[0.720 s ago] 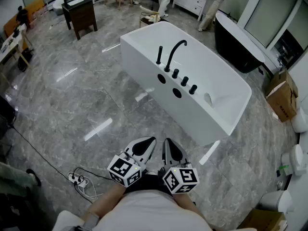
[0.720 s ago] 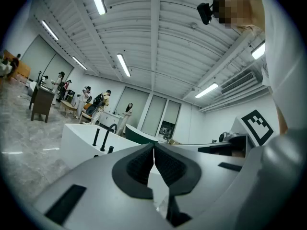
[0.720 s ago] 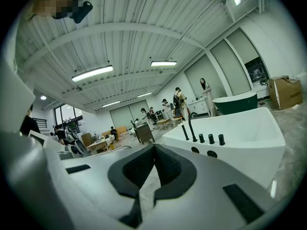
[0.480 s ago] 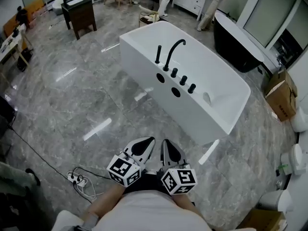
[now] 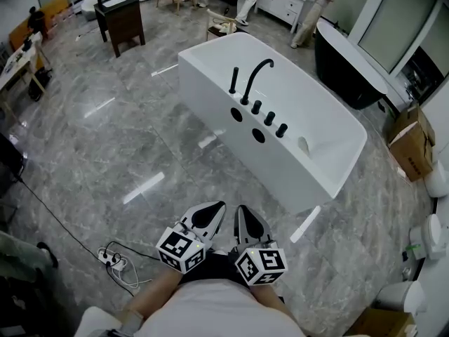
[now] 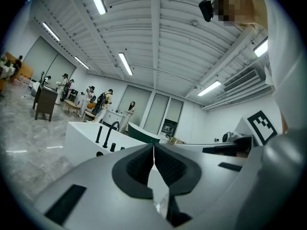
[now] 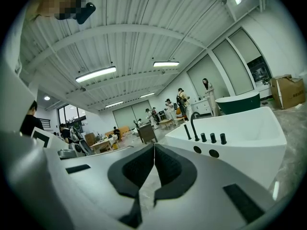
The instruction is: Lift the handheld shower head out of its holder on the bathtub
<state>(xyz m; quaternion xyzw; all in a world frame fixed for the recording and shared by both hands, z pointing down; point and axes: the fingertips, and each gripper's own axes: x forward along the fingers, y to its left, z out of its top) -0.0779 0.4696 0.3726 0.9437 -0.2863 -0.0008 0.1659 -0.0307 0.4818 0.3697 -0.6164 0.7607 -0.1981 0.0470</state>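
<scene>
A white freestanding bathtub (image 5: 309, 146) stands in the middle of the marble floor. On its near rim the black handheld shower head (image 5: 233, 80) stands upright in its holder, left of the curved black spout (image 5: 256, 76) and three black knobs (image 5: 269, 118). The shower head also shows in the left gripper view (image 6: 98, 134) and the right gripper view (image 7: 184, 131). My left gripper (image 5: 219, 206) and right gripper (image 5: 240, 208) are held side by side close to my body, well short of the tub. Both are shut and empty, pads meeting (image 6: 153, 146) (image 7: 154, 145).
A black bathtub (image 5: 347, 65) stands behind the white one. A dark cabinet (image 5: 121, 20) is at the far left, a cardboard box (image 5: 410, 142) and white toilets (image 5: 431, 234) at the right. A power strip with cable (image 5: 112, 260) lies near my feet. People (image 5: 309, 5) stand far back.
The head view has shifted slightly, so the tub sits a touch differently in the picture. Both grippers stay together in the same place, shut.
</scene>
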